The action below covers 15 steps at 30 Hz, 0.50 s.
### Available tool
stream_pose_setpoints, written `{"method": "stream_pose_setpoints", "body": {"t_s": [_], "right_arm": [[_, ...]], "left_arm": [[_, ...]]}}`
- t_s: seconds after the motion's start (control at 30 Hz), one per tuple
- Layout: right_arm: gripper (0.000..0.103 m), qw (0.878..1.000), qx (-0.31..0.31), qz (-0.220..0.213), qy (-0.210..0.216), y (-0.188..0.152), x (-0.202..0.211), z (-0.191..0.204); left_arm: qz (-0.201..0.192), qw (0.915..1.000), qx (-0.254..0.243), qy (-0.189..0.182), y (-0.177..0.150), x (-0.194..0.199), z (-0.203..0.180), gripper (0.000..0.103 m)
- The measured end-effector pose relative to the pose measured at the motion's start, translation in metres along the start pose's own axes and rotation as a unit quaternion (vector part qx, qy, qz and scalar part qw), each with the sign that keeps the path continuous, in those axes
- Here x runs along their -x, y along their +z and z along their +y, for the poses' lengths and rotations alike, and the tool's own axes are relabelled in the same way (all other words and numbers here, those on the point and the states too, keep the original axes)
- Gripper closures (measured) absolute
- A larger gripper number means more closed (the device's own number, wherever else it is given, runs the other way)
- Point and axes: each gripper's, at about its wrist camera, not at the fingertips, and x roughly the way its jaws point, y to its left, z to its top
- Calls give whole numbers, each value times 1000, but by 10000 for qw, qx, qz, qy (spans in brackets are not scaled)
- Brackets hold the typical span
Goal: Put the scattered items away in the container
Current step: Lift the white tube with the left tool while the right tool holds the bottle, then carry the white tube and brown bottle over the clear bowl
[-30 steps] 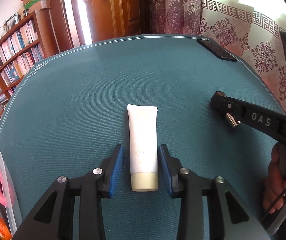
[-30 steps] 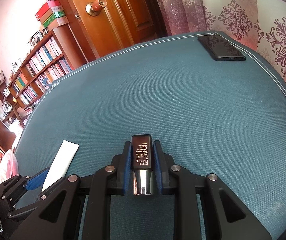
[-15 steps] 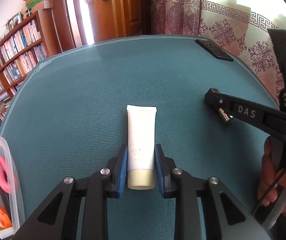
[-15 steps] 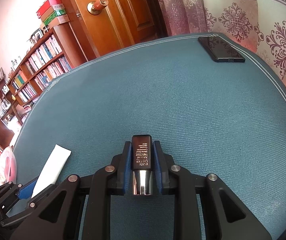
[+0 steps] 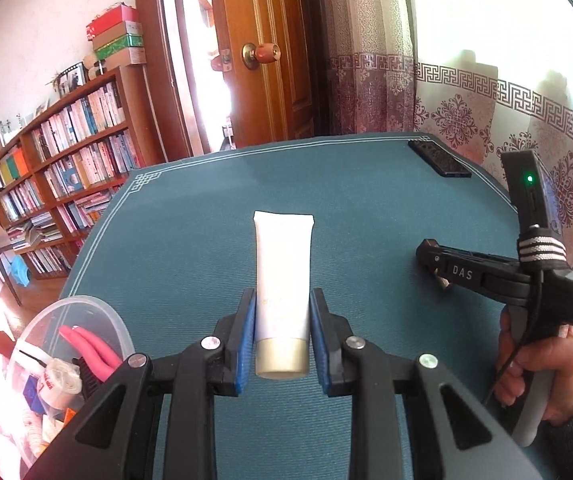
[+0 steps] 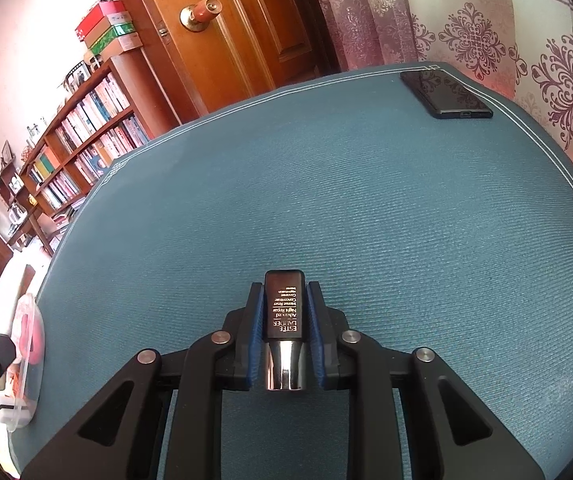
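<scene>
The left tongs (image 5: pixel 282 336) have just clamped and lifted the tube (image 5: pixel 282 280); the right tongs (image 6: pixel 285 320) grip a bottle (image 6: pixel 284 316). Both can go to the tub (image 5: pixel 86 320) at eight o'clock.

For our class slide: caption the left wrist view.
Left gripper clamps a white tube; clear container waits at left.

The table (image 6: pixel 366 200) has a teal ribbed cloth with a thin white border line and a little knot pattern at the corner. A black phone (image 6: pixel 444 94) lies flat way out at about 1 o'clock in the right wrist view, close to the edge by the curtain. A clear plastic container (image 5: pixel 82 312) with pink-handled stuff and other bits inside sits at 8 o'clock in the left view.
</scene>
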Motion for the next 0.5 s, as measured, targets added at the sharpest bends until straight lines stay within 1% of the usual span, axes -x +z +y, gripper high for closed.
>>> {"method": "stream_pose_setpoints", "body": {"t_s": [0.13,0.3,0.5], "right_arm": [[81,9997,225,38,94,-8,1,19],[81,9987,441,63,264,-19,9,40],[81,9982,416,50,421,-33,25,56]], "left_arm": [[-110,9997,144,149,-4,11,16,74],[-136,9988,360,304,-13,18,41,74],[-120,9971,605,435,-23,20,69,74]]}}
